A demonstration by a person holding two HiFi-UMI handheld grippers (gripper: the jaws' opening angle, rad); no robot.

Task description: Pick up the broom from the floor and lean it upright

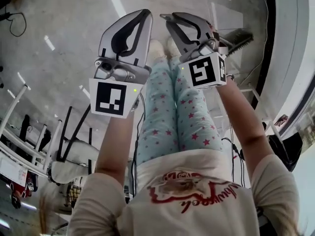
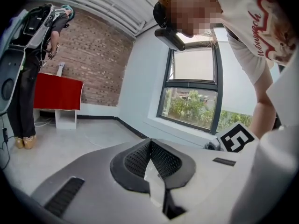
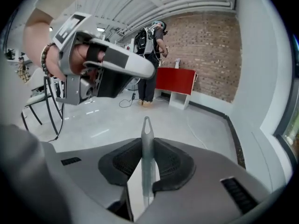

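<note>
In the head view there are two hand-held grippers, both raised in front of the person, and each one carries one cube with square markers. The left hand-held gripper (image 1: 144,14) has its jaws clenched together, and the right hand-held gripper (image 1: 169,18) stands just beside it. Under them are the person's two legs (image 1: 174,112) in light trousers with stars, and the grey floor (image 1: 64,28). There is one broom (image 1: 238,37); its dark brush head shows to the right of the right hand-held gripper, low near the floor, but its handle I cannot follow well here. In the left gripper view the left hand-held gripper (image 2: 150,143) is clenched with the two pads meeting at the tips, and nothing is between them. To the right one marker cube (image 2: 236,136) of the other gripper shows. Behind are one window (image 2: 191,92), one brick wall (image 2: 93,55), one red cabinet (image 2: 58,92) and one standing person (image 2: 25,78) at the left edge. In the right gripper view the right hand-held gripper (image 3: 146,143) is grasping the broom handle (image 3: 146,125): the thin grey handle stands upright between the two pads, and its end with one hanging loop rises above the jaw tips. In the upper left of this view a hand (image 3: 63,59) holds the other gripper.
</note>
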